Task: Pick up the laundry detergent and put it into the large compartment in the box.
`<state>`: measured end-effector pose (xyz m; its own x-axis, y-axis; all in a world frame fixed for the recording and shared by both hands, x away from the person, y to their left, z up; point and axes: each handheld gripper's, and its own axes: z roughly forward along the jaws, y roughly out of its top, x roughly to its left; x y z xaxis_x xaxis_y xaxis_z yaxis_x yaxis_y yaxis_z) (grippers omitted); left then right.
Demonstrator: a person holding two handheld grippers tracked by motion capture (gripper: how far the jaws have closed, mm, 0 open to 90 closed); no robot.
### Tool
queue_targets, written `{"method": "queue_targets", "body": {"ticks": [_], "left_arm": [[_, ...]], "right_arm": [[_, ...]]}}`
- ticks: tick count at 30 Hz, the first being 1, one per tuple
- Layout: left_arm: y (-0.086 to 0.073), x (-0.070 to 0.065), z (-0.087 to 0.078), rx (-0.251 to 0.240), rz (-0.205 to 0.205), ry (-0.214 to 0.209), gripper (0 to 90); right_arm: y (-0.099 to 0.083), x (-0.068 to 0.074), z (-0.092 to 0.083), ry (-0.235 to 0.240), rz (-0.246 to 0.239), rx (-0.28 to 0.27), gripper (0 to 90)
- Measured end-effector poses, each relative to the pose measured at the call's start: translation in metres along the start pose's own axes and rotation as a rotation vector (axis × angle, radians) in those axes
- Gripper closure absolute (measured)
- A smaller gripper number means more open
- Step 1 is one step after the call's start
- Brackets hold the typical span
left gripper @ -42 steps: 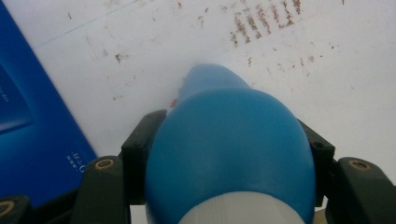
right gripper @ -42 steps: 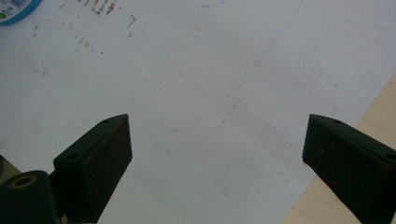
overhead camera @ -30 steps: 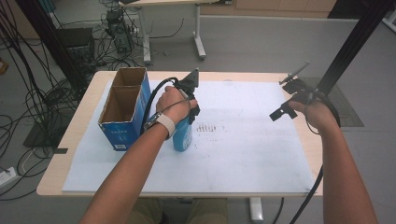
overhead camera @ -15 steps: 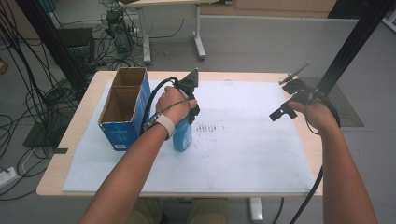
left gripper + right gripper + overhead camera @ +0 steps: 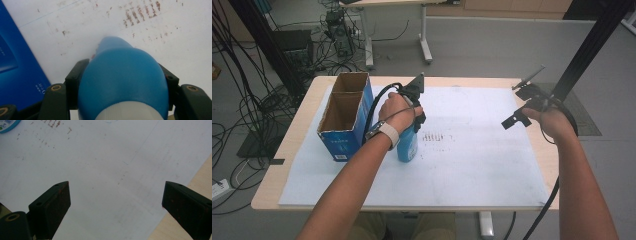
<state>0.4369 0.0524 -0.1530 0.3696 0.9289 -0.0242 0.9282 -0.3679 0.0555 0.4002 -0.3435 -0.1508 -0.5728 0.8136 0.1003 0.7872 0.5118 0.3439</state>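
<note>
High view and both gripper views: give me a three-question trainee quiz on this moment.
1. True or false: the left gripper is shut on the bottle.
2. The box stands where relative to the bottle? A) to its left in the high view B) to its right C) on top of it
3. What lies between the right gripper jaws?

Key: 1 true. 2 A. 3 Nothing; the jaws stand wide apart over the white sheet.
</note>
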Motion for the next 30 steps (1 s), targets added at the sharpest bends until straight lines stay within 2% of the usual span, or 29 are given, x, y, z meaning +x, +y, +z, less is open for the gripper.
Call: {"method": "queue_targets", "body": {"ticks": [6, 15, 20, 27, 30], "left_arm": [[-0.002, 0.002, -0.004, 0.004, -0.007, 0.005, 39.1], [-0.013, 0.011, -0.030, -0.021, -0.036, 0.000, 39.0], [-0.017, 0.008, -0.041, -0.018, -0.040, 0.013, 39.0], [-0.021, 0.009, -0.055, -0.024, -0.049, 0.002, 39.0], [-0.024, 0.005, -0.064, -0.029, -0.051, 0.013, 38.9]], "right_arm": [[0.000, 0.000, -0.002, -0.003, 0.002, 0.001, 8.2], [0.001, 0.005, -0.005, -0.006, -0.004, -0.003, 8.1], [0.002, 0.009, -0.006, -0.005, -0.013, -0.005, 8.1], [0.002, 0.013, -0.009, -0.008, -0.018, -0.012, 8.1], [0.001, 0.014, -0.011, -0.008, -0.019, -0.016, 8.1]]}}
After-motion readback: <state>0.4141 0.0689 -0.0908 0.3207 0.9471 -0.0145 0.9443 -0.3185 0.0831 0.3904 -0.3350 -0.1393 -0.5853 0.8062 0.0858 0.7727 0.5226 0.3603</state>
